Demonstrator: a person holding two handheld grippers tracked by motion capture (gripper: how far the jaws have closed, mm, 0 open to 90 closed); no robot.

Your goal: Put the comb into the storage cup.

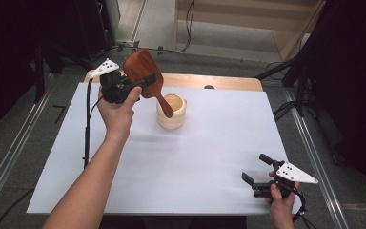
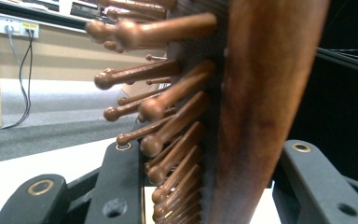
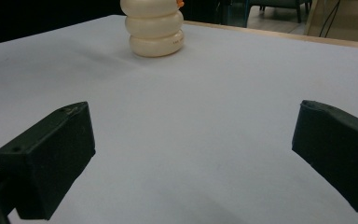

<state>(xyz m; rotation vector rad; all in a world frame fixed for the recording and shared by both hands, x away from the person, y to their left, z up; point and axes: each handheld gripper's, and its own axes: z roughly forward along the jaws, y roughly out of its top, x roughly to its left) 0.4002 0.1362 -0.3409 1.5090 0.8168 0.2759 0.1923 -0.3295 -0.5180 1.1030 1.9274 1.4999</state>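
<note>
Left gripper is clamping the hairbrush head, handle dipping into the cup at 12 o'clock. Right gripper is idling with jaws apart. Risk: handle catching the rim, tipping it.

The hairbrush is seen to be made of reddish-brown wood, polished to a soft sheen, with the grain visible along its edge in the left gripper view. Its pins are also wooden, smooth and round-tipped, and are set in a dark, matt cushion. The ribbed holder is finished in a cream material with a smooth, faintly glossy surface; whether it is plastic or ceramic cannot be told. The table is covered in a smooth, matt white sheet, and a strip of pale wood is exposed along its far edge. The right gripper jaws are formed in matt black plastic.
</note>
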